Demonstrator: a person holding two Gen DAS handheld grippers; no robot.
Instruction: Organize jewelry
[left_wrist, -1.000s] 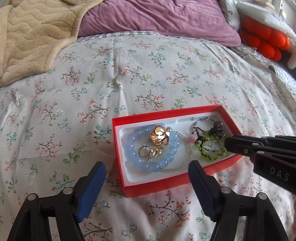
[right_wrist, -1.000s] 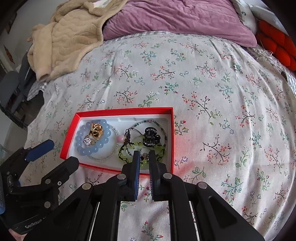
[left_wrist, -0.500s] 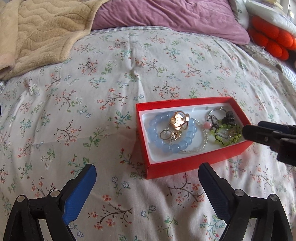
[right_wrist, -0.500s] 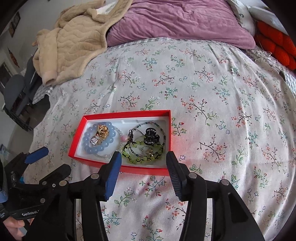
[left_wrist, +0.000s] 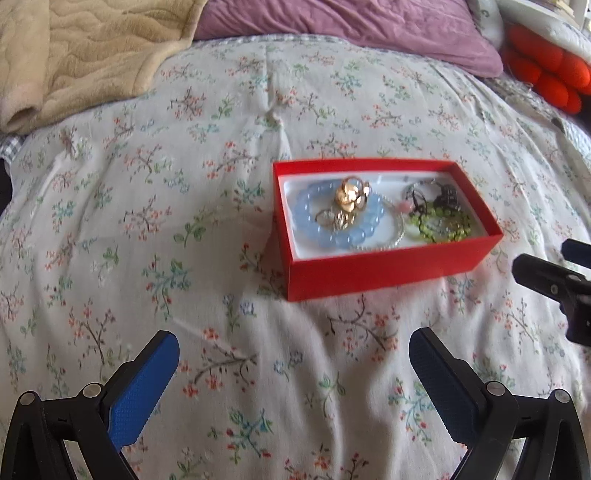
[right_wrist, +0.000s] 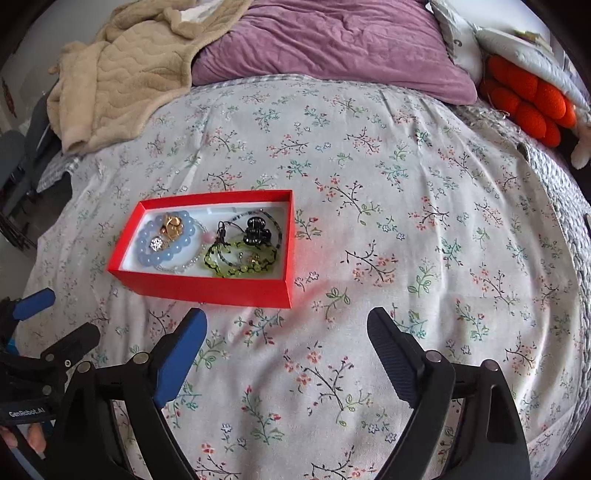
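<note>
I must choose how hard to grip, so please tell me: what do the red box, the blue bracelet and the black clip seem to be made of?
Box: likely matte cardboard; flat thin walls, white lining.
Bracelet: round translucent pale-blue beads, glass, stone or plastic; cannot tell which.
Clip: glossy black, probably hard plastic.

Open red box (right_wrist: 207, 286) on the bedspread holds tangled jewelry (right_wrist: 207, 242).
</note>
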